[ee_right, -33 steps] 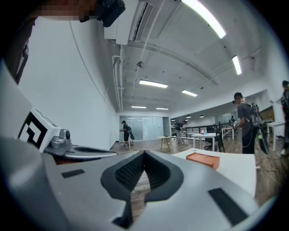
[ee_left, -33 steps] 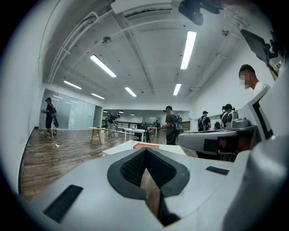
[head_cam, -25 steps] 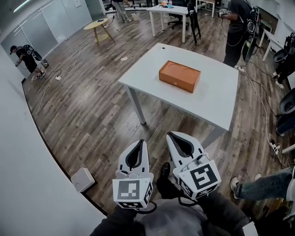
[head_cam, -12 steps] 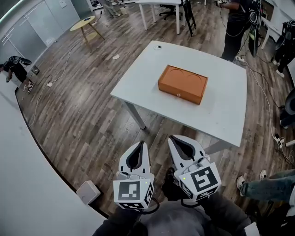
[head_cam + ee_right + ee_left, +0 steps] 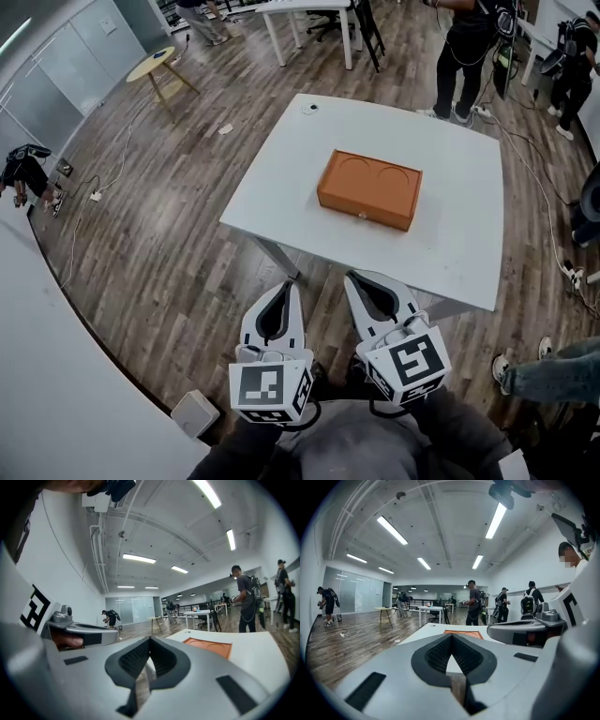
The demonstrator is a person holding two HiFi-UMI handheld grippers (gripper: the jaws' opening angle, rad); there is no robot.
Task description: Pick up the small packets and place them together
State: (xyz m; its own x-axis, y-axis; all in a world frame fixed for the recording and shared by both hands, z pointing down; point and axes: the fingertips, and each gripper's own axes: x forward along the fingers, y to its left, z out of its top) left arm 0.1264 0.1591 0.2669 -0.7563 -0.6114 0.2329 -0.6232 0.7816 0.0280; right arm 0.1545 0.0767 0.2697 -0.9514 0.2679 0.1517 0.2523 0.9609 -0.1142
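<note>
The left tongs and right tongs are pressed together, empty. An unmarked orange box lies on the white worktop.

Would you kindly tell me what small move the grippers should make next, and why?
Probably bring both forward to the white table: the left gripper and right gripper are shut, empty and short of its near edge, and no packets show, only an orange box on top.

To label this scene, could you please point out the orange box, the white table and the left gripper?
orange box (image 5: 369, 188), head view, middle of its top.
white table (image 5: 459, 234), head view, bare tabletop.
left gripper (image 5: 284, 288), head view, jaw tips.
</note>
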